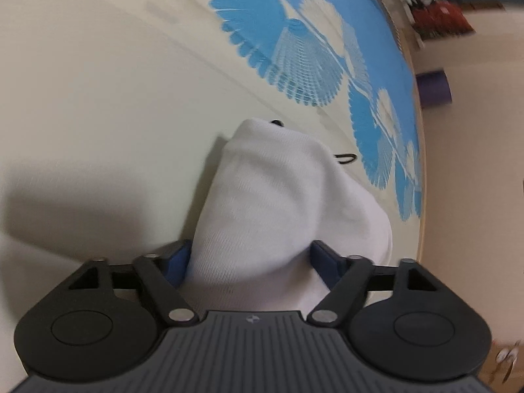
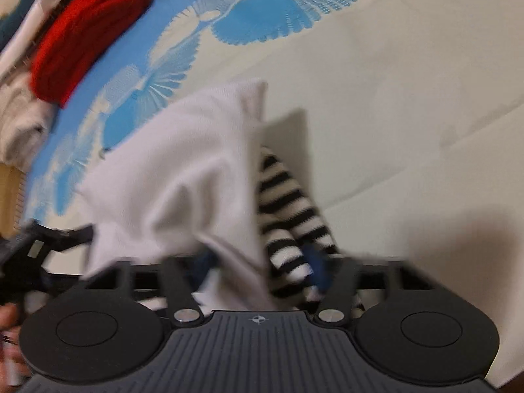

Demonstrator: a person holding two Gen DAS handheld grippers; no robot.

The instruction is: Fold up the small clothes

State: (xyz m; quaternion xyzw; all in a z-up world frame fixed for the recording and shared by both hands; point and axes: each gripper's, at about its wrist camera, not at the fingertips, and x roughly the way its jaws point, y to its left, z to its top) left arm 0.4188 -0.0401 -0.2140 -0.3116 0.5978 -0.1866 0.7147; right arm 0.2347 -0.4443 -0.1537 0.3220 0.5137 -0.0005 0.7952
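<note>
A white knitted garment (image 1: 271,203) hangs bunched over the cream sheet (image 1: 98,98). My left gripper (image 1: 252,258) is shut on its near end, and its blue pads (image 1: 178,262) press on the cloth from both sides. In the right wrist view the same white garment (image 2: 183,170) drapes beside a black-and-white striped sock (image 2: 291,216). My right gripper (image 2: 262,265) is shut on both, with the sock against the right pad (image 2: 319,267). The left gripper (image 2: 49,239) shows at the left edge, its fingers reaching into the white cloth. The picture is blurred.
A folded red cloth (image 2: 85,32) and pale clothes (image 2: 19,121) are piled at the far left of the bed. The blue fan-patterned part of the sheet (image 1: 327,49) runs to the bed's edge. A purple object (image 1: 434,88) stands beyond it. A small black clip (image 1: 345,158) lies behind the garment.
</note>
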